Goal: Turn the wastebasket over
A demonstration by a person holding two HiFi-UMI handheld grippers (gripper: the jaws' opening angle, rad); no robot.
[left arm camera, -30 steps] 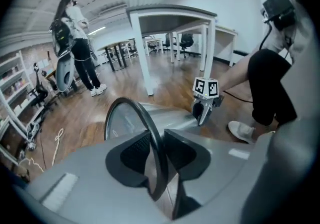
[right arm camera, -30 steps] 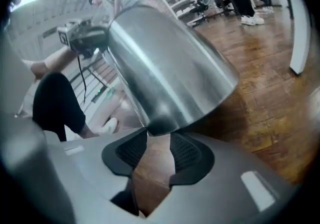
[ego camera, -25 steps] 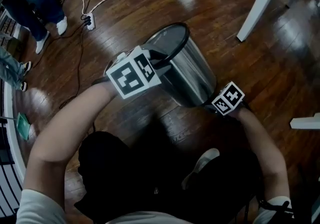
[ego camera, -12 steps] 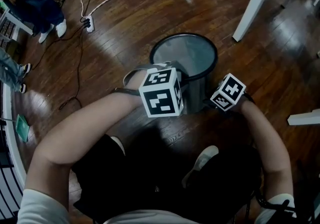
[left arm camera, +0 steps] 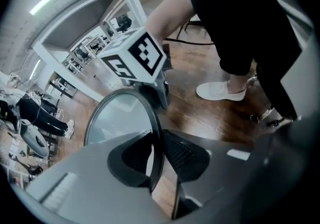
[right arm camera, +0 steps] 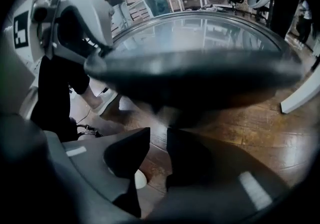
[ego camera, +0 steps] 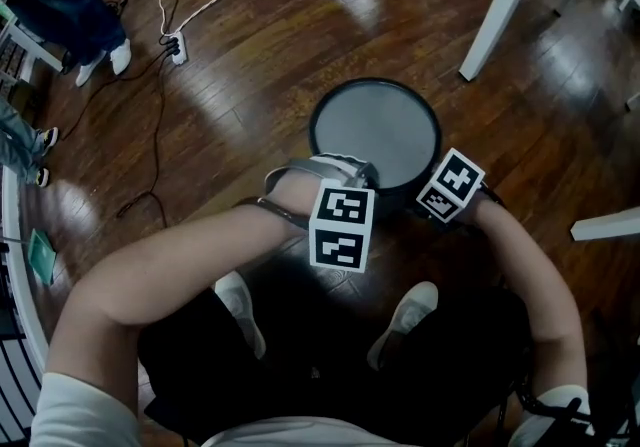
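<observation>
Standing between my two grippers, the wastebasket (ego camera: 375, 130) was a round metal drum, its flat, glossy grey face turned up inside a thin black rim (left arm camera: 155, 118). Its long axis ran straight up from the floor toward the head camera. My left gripper (left arm camera: 157, 144) was clamped on that rim at the near edge, one ribbed pad on each side. My right gripper (right arm camera: 156, 144) sat low beside the dark wall, jaws almost together with only floorboards showing between them. Underneath lay shiny brown wooden floor (ego camera: 250, 65), with a white table leg (ego camera: 492, 7) further out.
</observation>
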